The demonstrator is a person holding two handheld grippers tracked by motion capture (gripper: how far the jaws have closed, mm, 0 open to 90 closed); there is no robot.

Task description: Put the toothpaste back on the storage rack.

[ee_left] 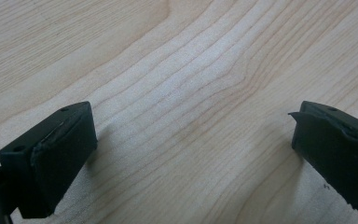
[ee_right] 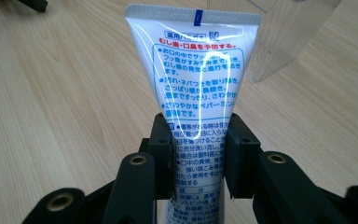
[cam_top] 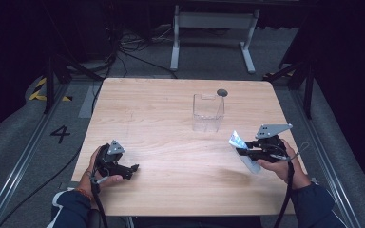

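A white toothpaste tube (ee_right: 196, 79) with blue and red print is clamped between the jaws of my right gripper (ee_right: 198, 149), its flat crimped end pointing away from me. From above, the tube (cam_top: 240, 142) sits tilted over the table's right front, held by my right gripper (cam_top: 247, 152). A clear plastic container (cam_top: 208, 112) stands upright just beyond it; its wall (ee_right: 284, 42) shows behind the tube. My left gripper (cam_top: 130, 169) rests low at the front left with nothing in it. Its jaws stand wide apart over bare wood, around the left gripper's middle (ee_left: 193, 154).
The wooden table (cam_top: 161, 118) carries a small dark round mark (cam_top: 222, 92) behind the container. Cables trail from both grippers toward the front edge. Beyond the far edge stand a white frame's legs (cam_top: 211, 33) on grey floor.
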